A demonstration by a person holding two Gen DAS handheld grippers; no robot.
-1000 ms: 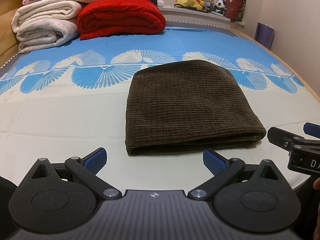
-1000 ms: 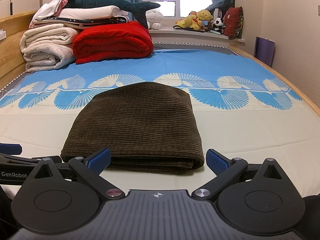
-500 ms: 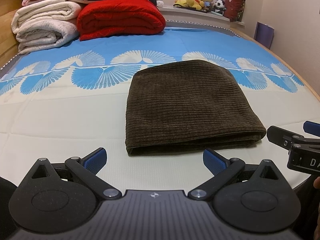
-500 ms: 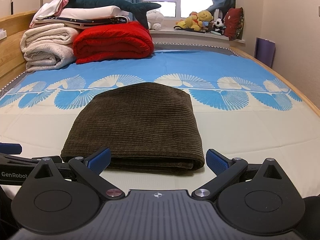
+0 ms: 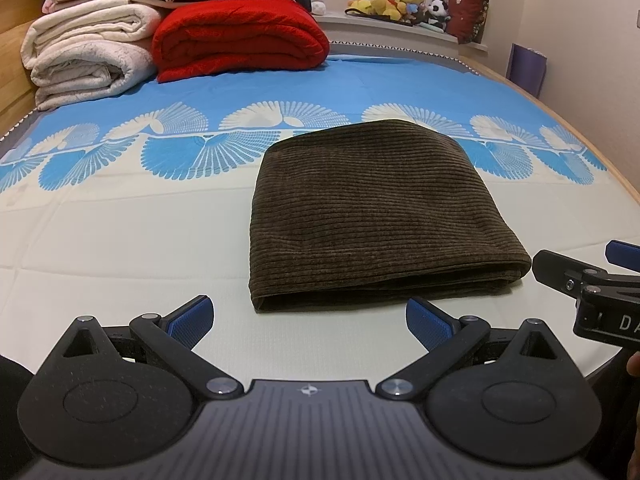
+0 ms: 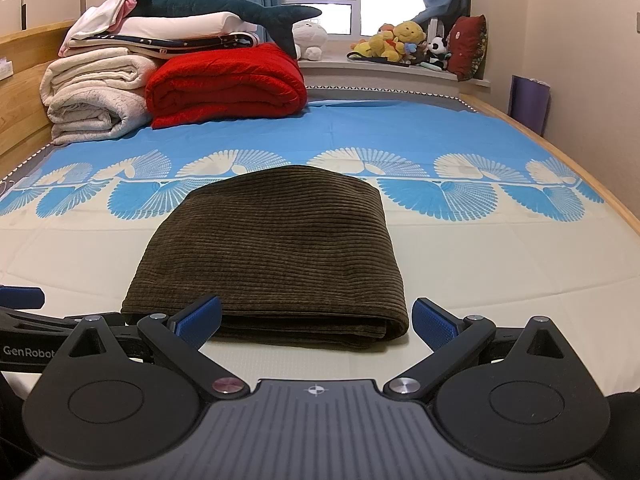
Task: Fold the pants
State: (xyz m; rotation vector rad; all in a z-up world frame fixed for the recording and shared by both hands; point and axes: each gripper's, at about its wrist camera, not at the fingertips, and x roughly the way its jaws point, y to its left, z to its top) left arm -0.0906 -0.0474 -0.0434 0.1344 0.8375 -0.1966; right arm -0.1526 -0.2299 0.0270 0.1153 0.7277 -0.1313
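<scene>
The dark brown corduroy pants point(image 5: 368, 212) lie folded into a compact rectangle on the cream part of the blue-patterned bed sheet point(image 5: 120, 232), near its front edge. Both the left gripper point(image 5: 308, 316) and right gripper point(image 6: 316, 318) hover just short of them, jaws spread wide and empty. The fold looks finished, so the best move is to withdraw without snagging the near edge.

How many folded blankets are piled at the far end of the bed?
3 clearly: the red blanket and two cream blankets stacked beside it. Thinner folded bedding lies on top; more may be hidden.
</scene>
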